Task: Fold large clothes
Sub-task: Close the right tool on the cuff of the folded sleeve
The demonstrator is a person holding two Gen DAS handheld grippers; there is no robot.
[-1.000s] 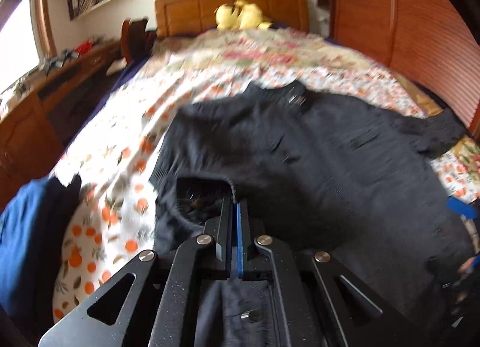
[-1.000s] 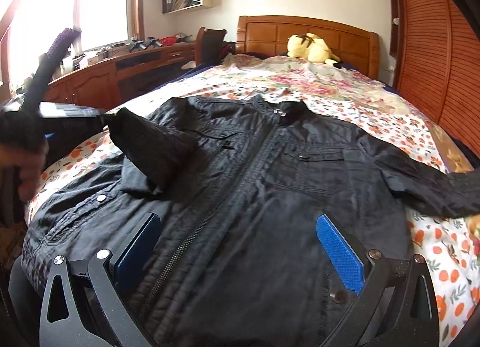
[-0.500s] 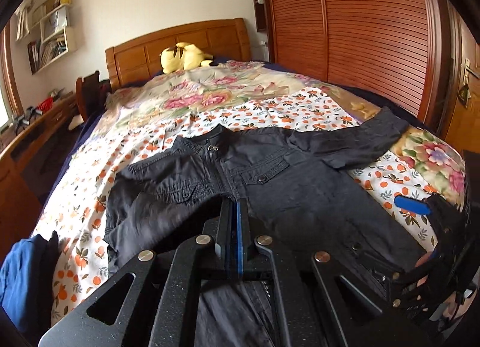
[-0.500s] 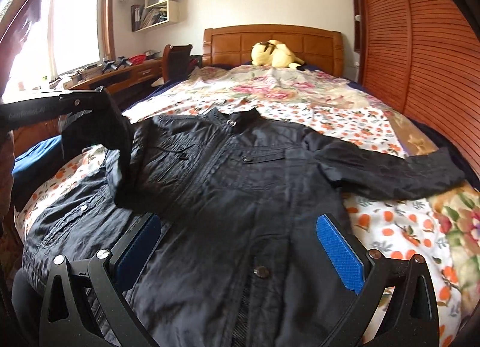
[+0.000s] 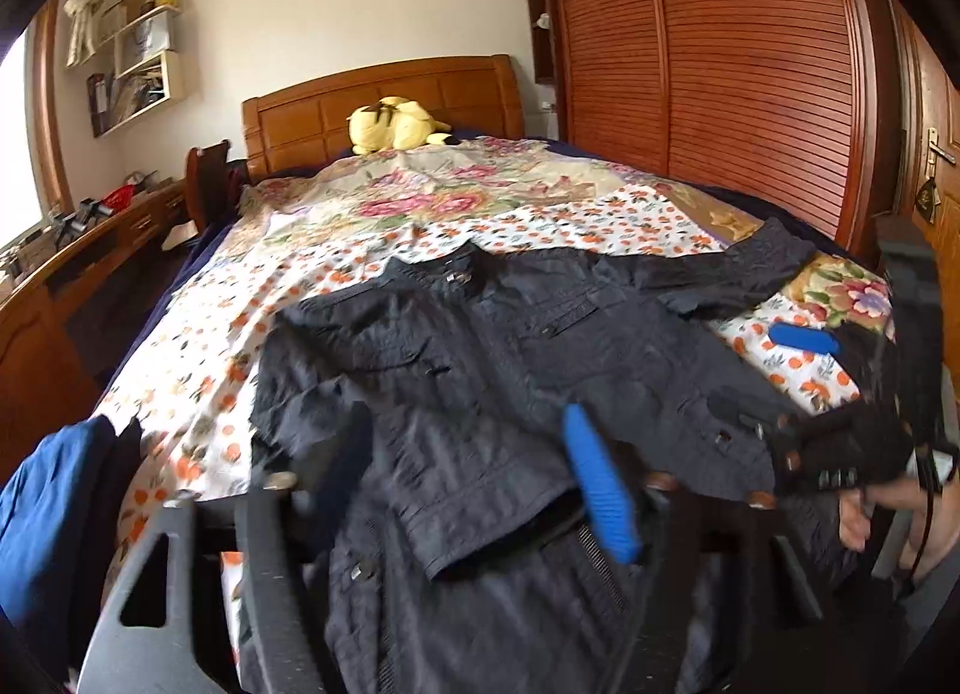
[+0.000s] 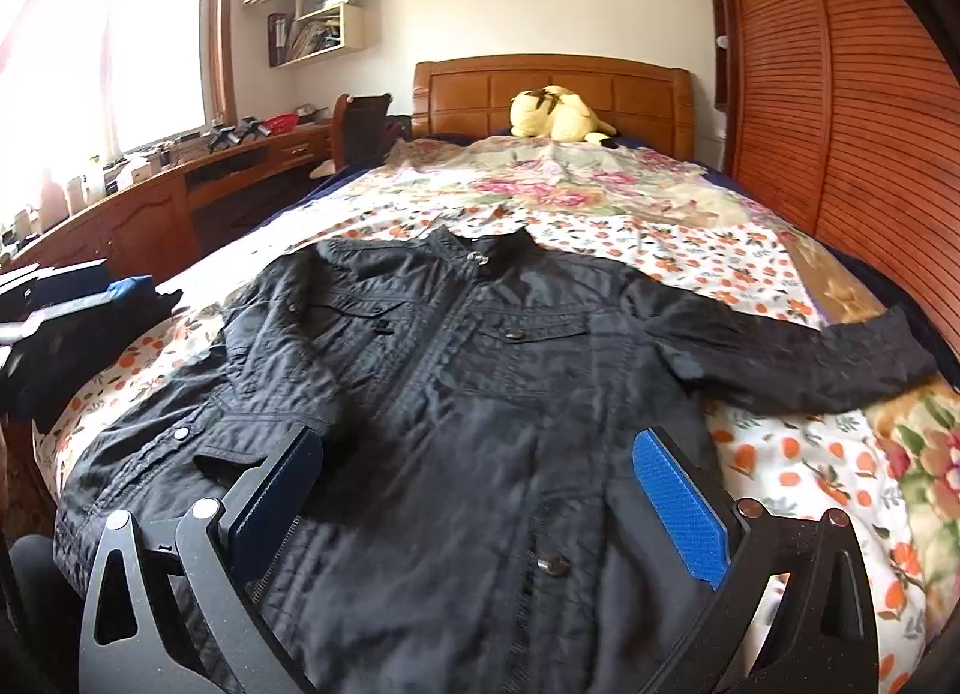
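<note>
While spread: one jacket (image 6: 480, 406), two tools.

A black jacket (image 5: 528, 370) lies front up on the flowered bedspread (image 5: 420, 214), collar toward the wooden headboard (image 5: 384, 100). One sleeve is folded in across the jacket's chest — the other stretches out flat toward the slatted wardrobe (image 5: 708, 64). Above the jacket's hem the left gripper (image 5: 468, 472) is opening, its blue pad blurred, nothing pinched between the jaws. The right gripper (image 5: 840, 394) hangs beside the jacket's wardrobe side — a hand (image 5: 900, 520) grips it. A yellow plush toy (image 5: 396, 124) rests against the headboard.
</note>
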